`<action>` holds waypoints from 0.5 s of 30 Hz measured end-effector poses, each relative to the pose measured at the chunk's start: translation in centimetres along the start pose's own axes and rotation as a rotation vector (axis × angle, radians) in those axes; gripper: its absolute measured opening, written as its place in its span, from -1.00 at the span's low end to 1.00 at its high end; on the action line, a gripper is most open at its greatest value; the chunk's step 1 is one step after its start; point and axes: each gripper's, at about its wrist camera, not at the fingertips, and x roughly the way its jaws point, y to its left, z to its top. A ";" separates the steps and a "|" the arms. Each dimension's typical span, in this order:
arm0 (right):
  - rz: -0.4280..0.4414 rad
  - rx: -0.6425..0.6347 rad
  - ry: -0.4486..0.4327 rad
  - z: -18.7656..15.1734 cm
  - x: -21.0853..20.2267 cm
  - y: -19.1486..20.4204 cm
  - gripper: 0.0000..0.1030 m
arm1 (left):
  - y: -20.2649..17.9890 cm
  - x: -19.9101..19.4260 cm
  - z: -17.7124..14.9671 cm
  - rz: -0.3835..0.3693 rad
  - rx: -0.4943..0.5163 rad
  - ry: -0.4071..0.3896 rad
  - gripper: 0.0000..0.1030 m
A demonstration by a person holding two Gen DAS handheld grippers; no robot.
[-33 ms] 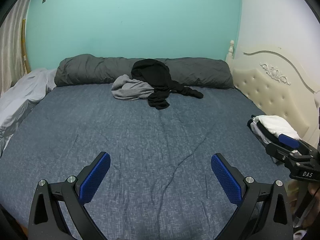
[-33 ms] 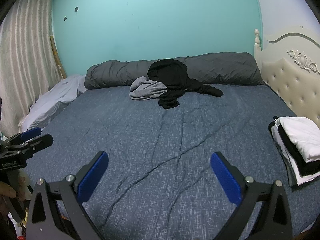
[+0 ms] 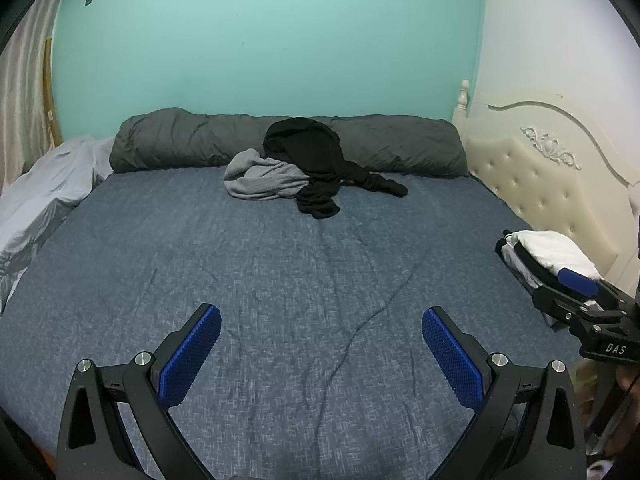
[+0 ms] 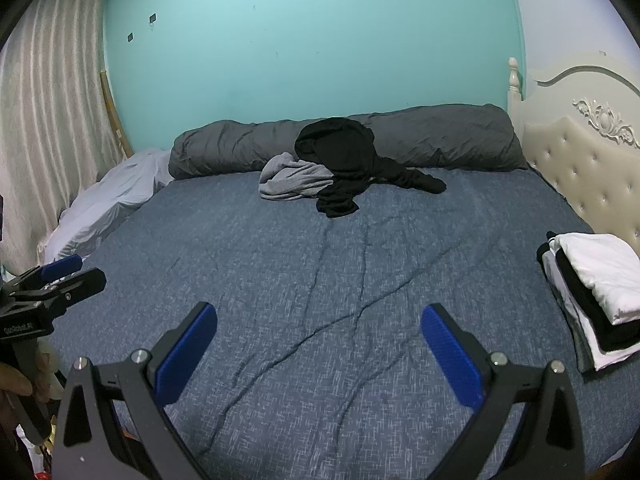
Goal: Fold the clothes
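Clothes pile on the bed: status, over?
Both hand-held grippers, left and right, open, empty. Unfolded pile far side; folded stack at right. Bed between clear.

A bed (image 3: 280, 280) covered with a creased blue-grey bedspread fills the scene. Along its far edge lies a rolled dark grey duvet (image 3: 180, 144). Against it sit a crumpled grey garment (image 3: 260, 182) and a black garment (image 3: 316, 160), touching. At the right edge rests a folded stack (image 4: 600, 280), white on top. Far left, pale bedding (image 3: 48, 188), possibly a sheet.

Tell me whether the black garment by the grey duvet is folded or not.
Not folded: the black garment lies crumpled in a heap, one limb trailing sideways.
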 end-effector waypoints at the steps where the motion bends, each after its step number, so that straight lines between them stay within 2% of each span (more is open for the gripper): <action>1: 0.002 0.001 -0.003 0.1 0.0 0.0 0.99 | 0.0 0.0 0.1 -0.003 -0.003 0.000 0.99; 15: -0.001 -0.009 -0.009 -0.1 0.3 0.3 0.99 | 0.1 -0.3 -0.2 0.008 0.007 -0.005 0.99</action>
